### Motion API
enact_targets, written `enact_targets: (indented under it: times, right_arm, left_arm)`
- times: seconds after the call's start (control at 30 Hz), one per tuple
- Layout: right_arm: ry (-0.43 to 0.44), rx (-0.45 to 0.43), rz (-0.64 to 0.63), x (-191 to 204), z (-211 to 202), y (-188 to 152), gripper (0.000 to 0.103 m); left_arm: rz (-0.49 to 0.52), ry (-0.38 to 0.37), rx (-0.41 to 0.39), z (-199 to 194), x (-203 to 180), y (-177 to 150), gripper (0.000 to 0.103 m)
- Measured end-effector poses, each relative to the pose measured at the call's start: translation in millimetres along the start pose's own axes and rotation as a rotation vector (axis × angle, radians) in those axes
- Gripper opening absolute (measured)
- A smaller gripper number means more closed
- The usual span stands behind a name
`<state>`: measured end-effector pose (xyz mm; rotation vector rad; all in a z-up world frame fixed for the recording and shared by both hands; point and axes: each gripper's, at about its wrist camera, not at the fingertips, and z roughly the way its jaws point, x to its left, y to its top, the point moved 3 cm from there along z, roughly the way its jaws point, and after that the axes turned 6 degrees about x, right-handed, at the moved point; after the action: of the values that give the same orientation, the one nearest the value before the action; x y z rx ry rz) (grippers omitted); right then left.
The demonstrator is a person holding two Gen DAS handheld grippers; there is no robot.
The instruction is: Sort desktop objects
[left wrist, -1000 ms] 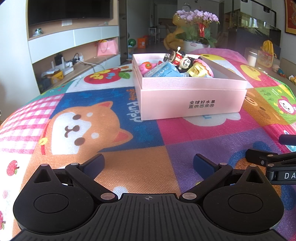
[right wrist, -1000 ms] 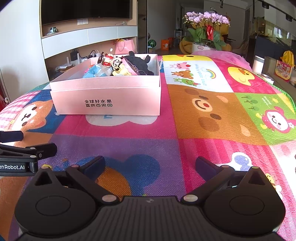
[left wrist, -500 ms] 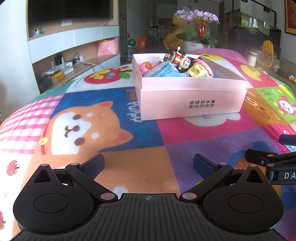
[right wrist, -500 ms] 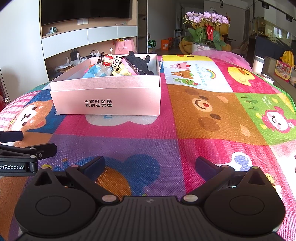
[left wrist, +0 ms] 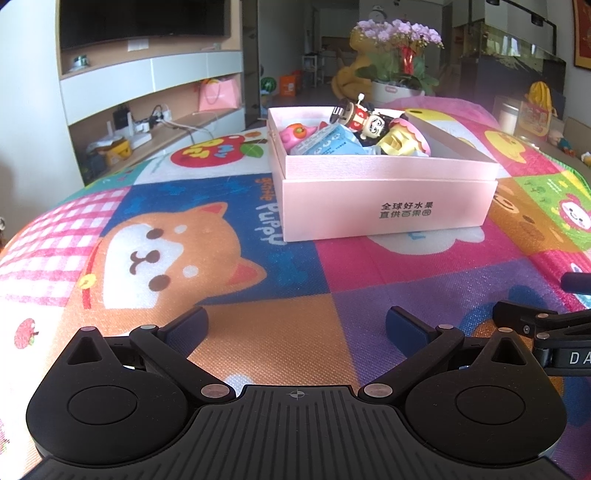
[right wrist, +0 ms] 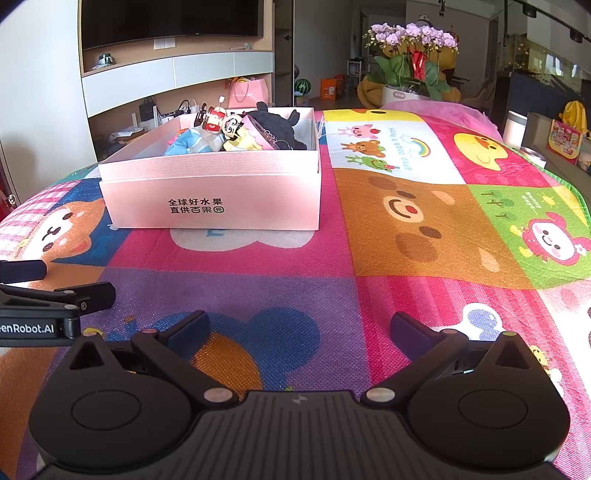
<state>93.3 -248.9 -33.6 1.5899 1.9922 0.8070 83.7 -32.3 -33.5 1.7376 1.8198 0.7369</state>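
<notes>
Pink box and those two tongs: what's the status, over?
Left tongs open, empty. Right tongs open, empty. Pink box full of toys. Nothing in the way.

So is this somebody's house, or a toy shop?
Most likely a home living room. There is a big TV on the wall above shelves, a pot of purple flowers, and a cartoon play mat under a pink box of toys.

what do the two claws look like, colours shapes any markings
Both are matte black plastic: a ribbed centre plate, two rounded lobes with circular insets, silver pivot pins, and dark navy finger pads. The left claw bears white "enRobot.AI" lettering; the right claw shows "DA".
</notes>
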Motion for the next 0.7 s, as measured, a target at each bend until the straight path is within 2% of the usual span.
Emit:
enact_targets:
  times: [0.17,0.27,0.5,0.6,0.7]
  right_arm:
    - [-0.002,0.000,0.005,0,0,0,0.103]
    - [-0.008,-0.001,0.016,1,-2,-2,0.103]
    - [-0.018,0.000,0.026,9,-14,-15,0.103]
    - [-0.019,-0.002,0.018,13,-18,-19,0.103]
    - [-0.016,-0.002,0.020,12,-18,-19,0.103]
  left_arm:
    - [-0.014,-0.020,-0.004,-1,6,-1,0.103]
    - [0.014,-0.028,0.001,-6,7,-7,0.103]
    - [-0.070,-0.033,-0.013,-31,21,-29,0.103]
    - [-0.091,-0.004,-0.015,-30,17,-28,0.103]
    - [-0.056,0.048,0.001,-27,9,-27,0.103]
